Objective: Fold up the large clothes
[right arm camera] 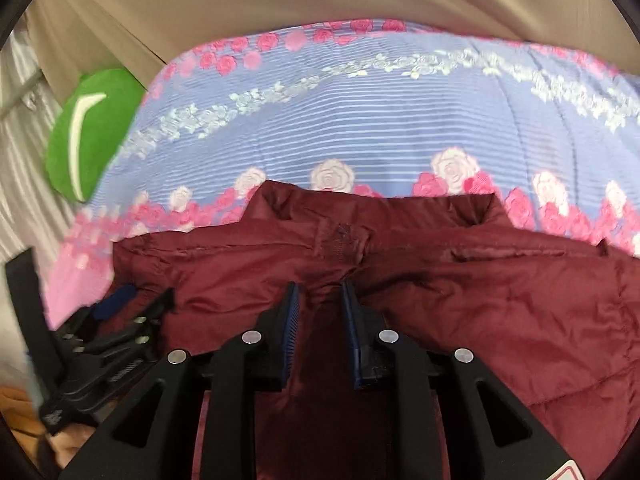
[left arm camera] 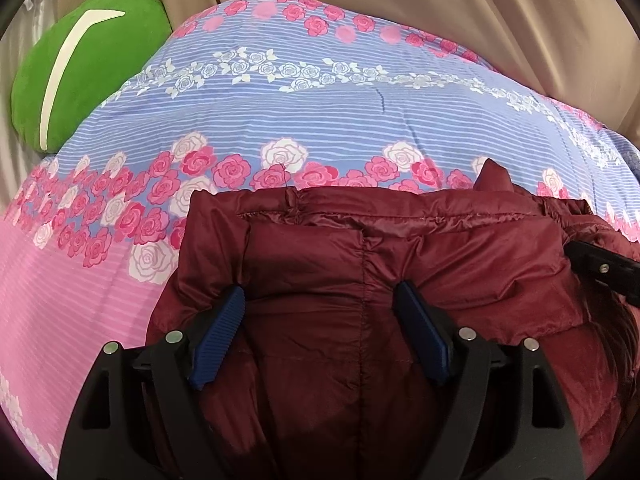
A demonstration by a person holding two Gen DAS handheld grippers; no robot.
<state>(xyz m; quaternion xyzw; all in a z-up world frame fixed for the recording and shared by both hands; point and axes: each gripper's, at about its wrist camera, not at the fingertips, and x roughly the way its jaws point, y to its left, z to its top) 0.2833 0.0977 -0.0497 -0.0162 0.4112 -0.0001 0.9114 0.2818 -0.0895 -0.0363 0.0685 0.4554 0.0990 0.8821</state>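
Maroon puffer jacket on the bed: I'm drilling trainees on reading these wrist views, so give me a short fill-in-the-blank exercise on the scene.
1. The maroon puffer jacket lies on a quilt printed with pink and white ____.
2. The plush cushion beside the quilt is ____ with a white stripe.
3. The left gripper holds its jaws ____ over the jacket.
4. The pads on the right gripper are ____ in colour.

Missing words: roses; green; open; blue

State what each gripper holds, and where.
The right gripper pinches a fold of the maroon puffer jacket just below its collar; the left gripper is open over the jacket, holding nothing.
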